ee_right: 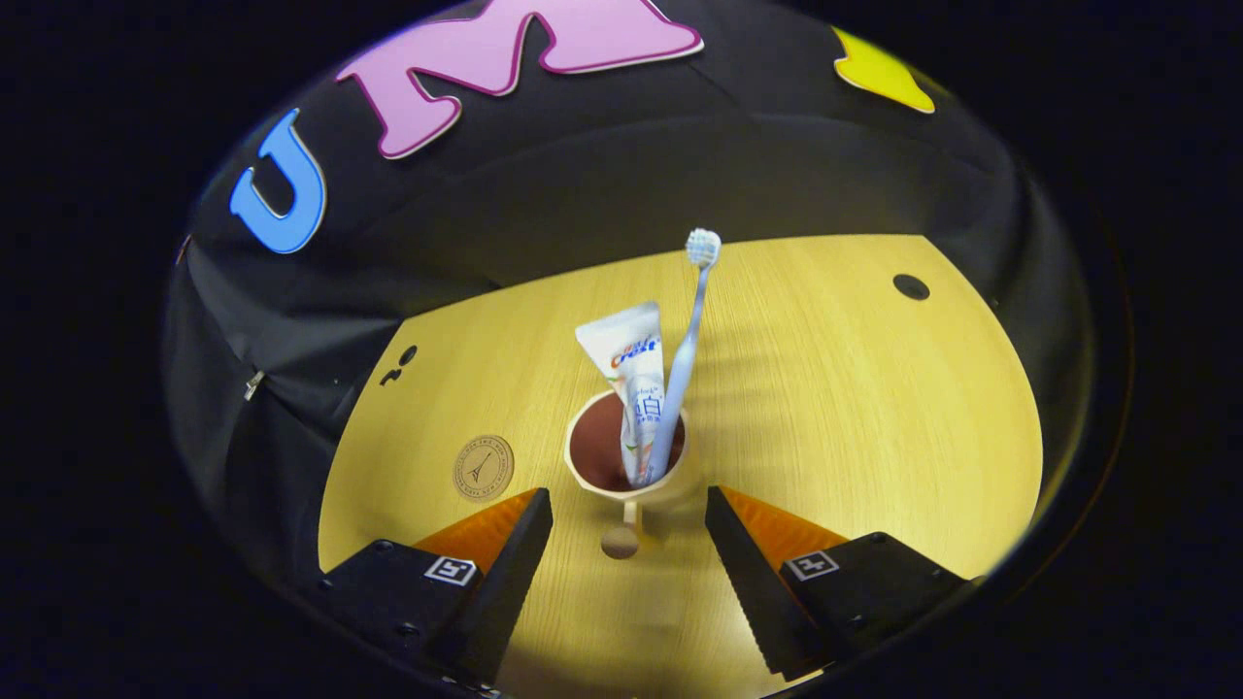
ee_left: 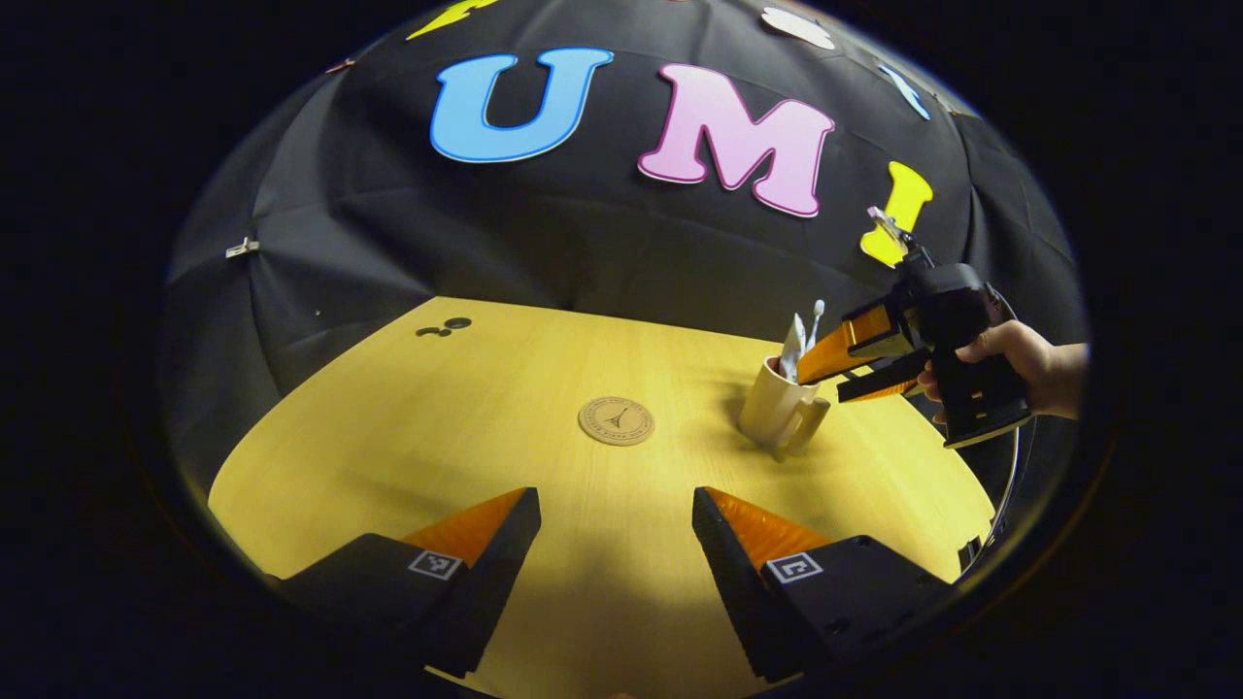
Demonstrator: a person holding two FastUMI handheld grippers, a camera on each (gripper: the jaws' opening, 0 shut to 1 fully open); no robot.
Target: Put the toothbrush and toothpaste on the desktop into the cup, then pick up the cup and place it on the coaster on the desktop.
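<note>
Both items already in the cup (ee_right: 629, 466): toothpaste tube (ee_right: 629, 383) and toothbrush (ee_right: 683, 359) standing upright inside, side by side and touching, leaning on the far rim, bristle head at the top. Cup pale outside, dark reddish-brown inside, resting on the wooden surface (ee_right: 855, 388) with its handle turned toward the right gripper (ee_right: 629, 524).

Right gripper spread wide, holding nothing, hovering above and just behind the cup; in the right gripper view, handle lying between the two fingers, no contact with either one visible. In the left gripper view, same gripper (ee_left: 825, 374) at the right, held by a hand (ee_left: 1029, 364), angled down with its tips just beside the cup's rim (ee_left: 777, 403).

Round cork-coloured coaster (ee_left: 617, 420) flat on the surface, bare, near the cup but apart from it, to the cup's left in both views. Cup not yet on it.

Left gripper (ee_left: 617, 515) also spread wide and holding nothing, low over the near part of the surface (ee_left: 437, 427), well apart from cup and coaster. Couple of small dark round holes (ee_left: 442, 328) in the surface near the far left edge, another (ee_right: 910, 286) toward the far right in the right gripper view.
</note>
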